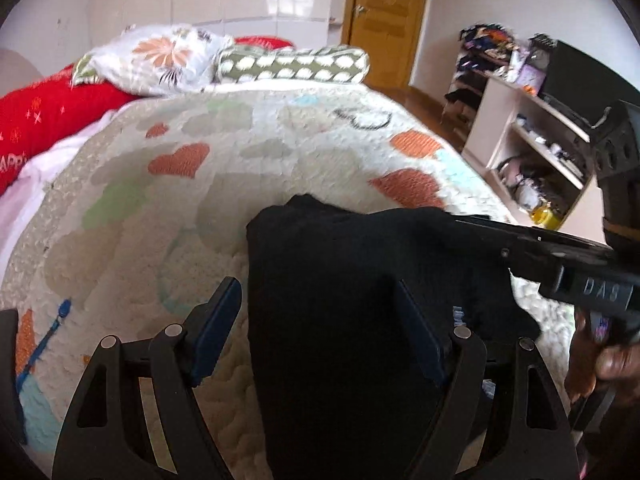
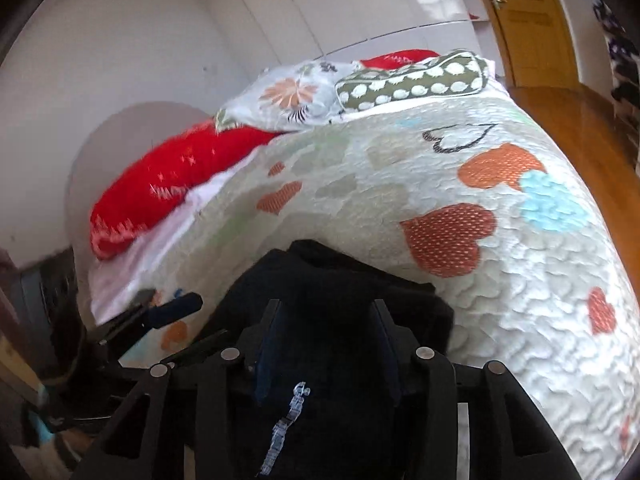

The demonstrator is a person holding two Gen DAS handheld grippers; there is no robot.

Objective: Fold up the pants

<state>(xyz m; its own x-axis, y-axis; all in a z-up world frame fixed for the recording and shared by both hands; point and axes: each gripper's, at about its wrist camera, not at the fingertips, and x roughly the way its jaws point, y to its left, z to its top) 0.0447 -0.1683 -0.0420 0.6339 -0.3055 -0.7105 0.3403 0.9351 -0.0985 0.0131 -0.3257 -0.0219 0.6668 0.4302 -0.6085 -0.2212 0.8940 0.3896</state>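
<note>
Heart-print quilt [image 1: 280, 152] under black pants [image 1: 340, 300], both tongs parted.

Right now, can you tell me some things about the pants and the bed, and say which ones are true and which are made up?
1. The pants are black. True.
2. The pants lie on a bare wooden floor. False: they lie on the quilt with hearts.
3. The left gripper has its jaws spread wide. True.
4. The red pillow sits on top of the pants. False: it is far off at the head of the bed.
5. The door is wooden. True.
</note>
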